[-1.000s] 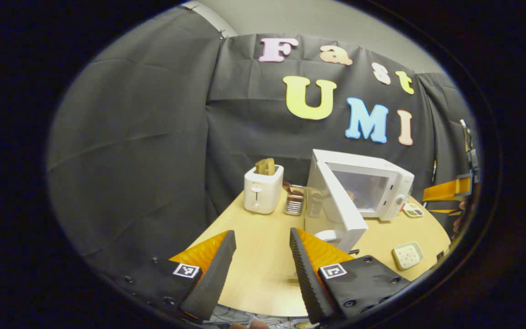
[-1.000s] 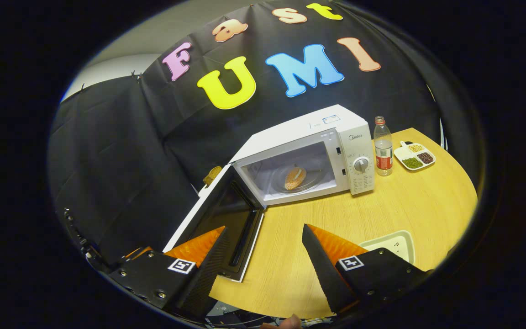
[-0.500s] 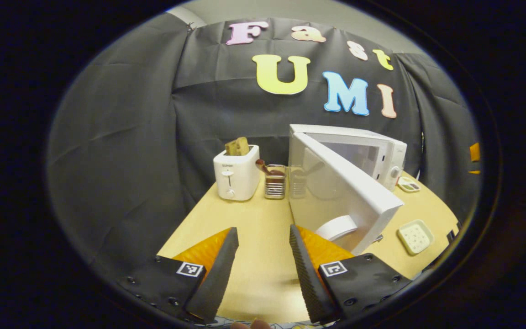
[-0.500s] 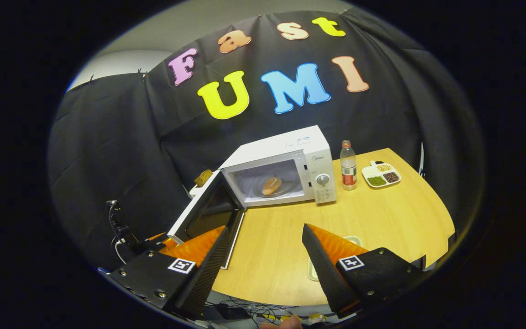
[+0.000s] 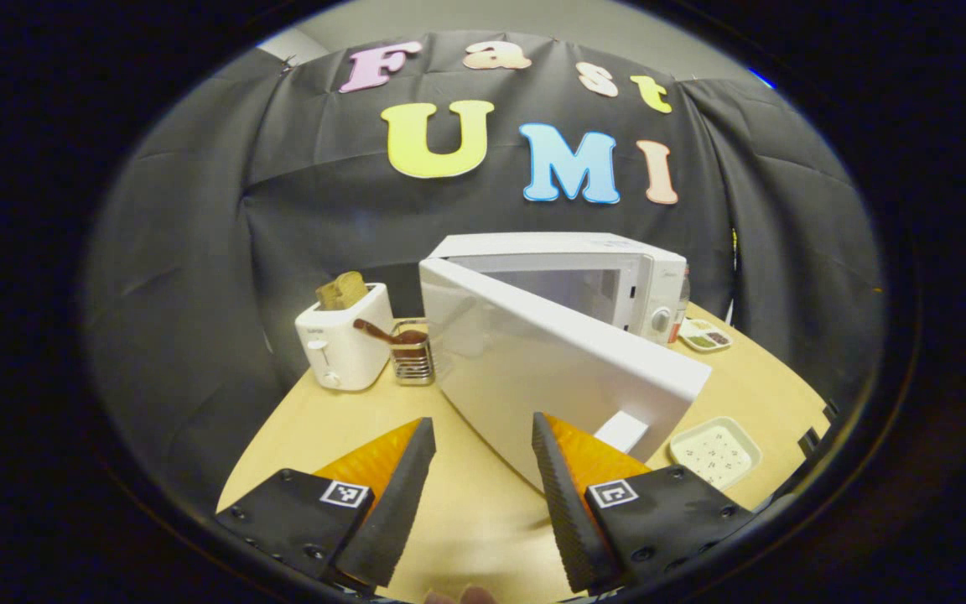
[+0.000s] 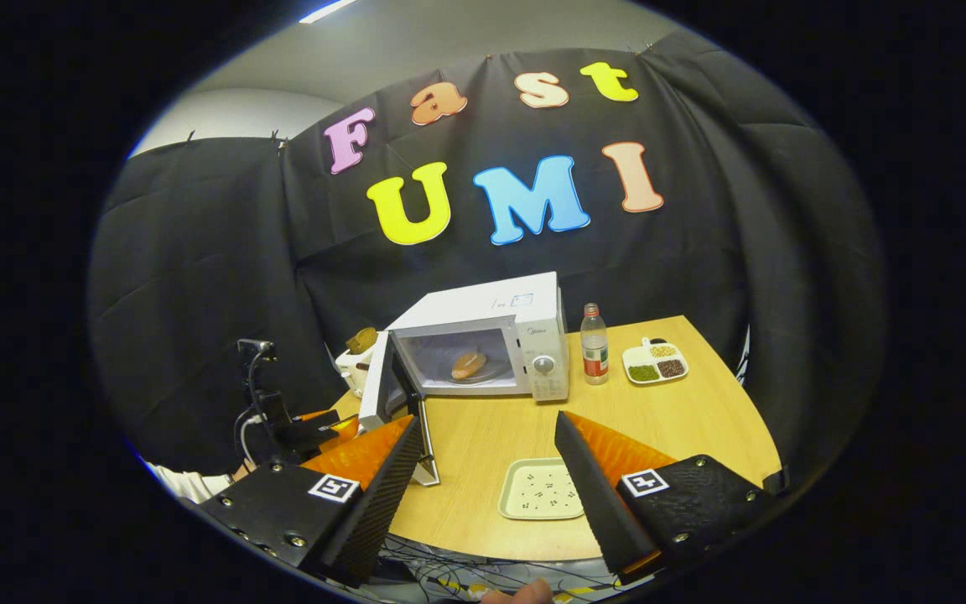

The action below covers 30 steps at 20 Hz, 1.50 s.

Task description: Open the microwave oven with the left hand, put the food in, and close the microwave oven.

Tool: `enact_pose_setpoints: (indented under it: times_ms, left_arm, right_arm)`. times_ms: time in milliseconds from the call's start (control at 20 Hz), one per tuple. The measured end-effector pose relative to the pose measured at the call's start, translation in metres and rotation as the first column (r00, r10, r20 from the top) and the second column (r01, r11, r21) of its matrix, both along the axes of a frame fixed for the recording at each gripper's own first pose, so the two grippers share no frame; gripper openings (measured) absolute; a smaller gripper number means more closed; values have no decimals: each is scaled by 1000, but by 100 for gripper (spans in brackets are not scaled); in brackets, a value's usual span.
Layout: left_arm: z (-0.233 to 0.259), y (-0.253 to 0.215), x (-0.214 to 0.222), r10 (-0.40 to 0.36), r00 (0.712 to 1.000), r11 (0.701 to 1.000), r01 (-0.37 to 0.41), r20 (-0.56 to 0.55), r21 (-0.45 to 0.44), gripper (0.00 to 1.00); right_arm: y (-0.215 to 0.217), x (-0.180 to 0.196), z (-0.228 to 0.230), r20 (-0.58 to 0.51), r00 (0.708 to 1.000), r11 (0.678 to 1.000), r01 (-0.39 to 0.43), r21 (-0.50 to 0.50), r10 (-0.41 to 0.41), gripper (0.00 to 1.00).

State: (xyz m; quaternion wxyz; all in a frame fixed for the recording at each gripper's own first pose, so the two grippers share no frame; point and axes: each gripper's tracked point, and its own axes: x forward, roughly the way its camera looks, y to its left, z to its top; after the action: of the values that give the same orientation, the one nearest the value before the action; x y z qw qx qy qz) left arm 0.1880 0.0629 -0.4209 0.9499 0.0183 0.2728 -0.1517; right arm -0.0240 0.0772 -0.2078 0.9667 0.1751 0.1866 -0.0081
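The white microwave (image 6: 483, 335) stands at the back of the table with its door (image 6: 382, 390) swung out. A brown bread roll (image 6: 468, 365) lies on the glass plate inside. In the left gripper view the door's outer face (image 5: 550, 377) fills the middle, with its handle (image 5: 621, 429) low at the right. My left gripper (image 5: 479, 486) is open and empty, close to that face; I cannot tell whether it touches. It also shows beyond the door (image 6: 319, 428) in the right gripper view. My right gripper (image 6: 487, 495) is open and empty, well back over the table's front edge.
A white toaster (image 5: 340, 344) with bread and a wire utensil rack (image 5: 412, 356) stand left of the microwave. To its right are a bottle (image 6: 593, 344) and a divided dish (image 6: 656, 362) of beans. An empty square plate (image 6: 543, 489) lies near the front edge.
The right gripper has drawn back and away from the microwave, the roll staying inside. The left gripper has swung round towards the outer face of the open door.
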Motion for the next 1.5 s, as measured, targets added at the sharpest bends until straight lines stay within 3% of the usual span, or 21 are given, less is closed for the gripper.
enact_pose_setpoints:
  times_ms: [150, 350, 550, 750, 1000, 1050, 1250, 1350, 1500]
  left_arm:
    - [9, -34, 12, -8, 1000, 1000, 8, 28, 1, 77]
    - [19, -72, 44, -35, 997, 999, 36, 62, -28, 79]
    - [1, -114, 87, -118, 992, 990, 121, 47, -68, 81]
    - [-14, -154, 119, -205, 978, 974, 208, 41, -91, 81]
    - [-20, -183, 150, -236, 970, 965, 240, 54, -109, 84]
    - [-22, -187, 155, -236, 970, 964, 241, 53, -109, 80]
    - [-27, -197, 181, -230, 971, 968, 235, 56, -86, 80]
    - [-30, -211, 177, -248, 968, 957, 250, 35, -149, 80]
    - [-26, -222, 179, -279, 958, 946, 286, 67, -151, 82]
  right_arm:
    - [-22, -4, 0, 11, 999, 999, 39, -3, -39, 98]
    - [-46, 6, -9, -30, 989, 989, 145, 3, -145, 98]
    - [-62, 19, -16, -70, 963, 964, 265, 37, -262, 98]
    - [-80, 21, -21, -91, 932, 936, 352, -3, -351, 98]
    - [-88, 30, -33, -137, 906, 915, 402, -15, -400, 98]
    - [-90, 32, -34, -144, 903, 913, 407, -17, -405, 98]
    - [-95, 39, -39, -159, 894, 907, 420, -21, -418, 98]
    - [-99, 40, -43, -172, 889, 904, 427, -27, -425, 98]
    - [-105, 42, -41, -164, 892, 906, 420, -46, -422, 98]
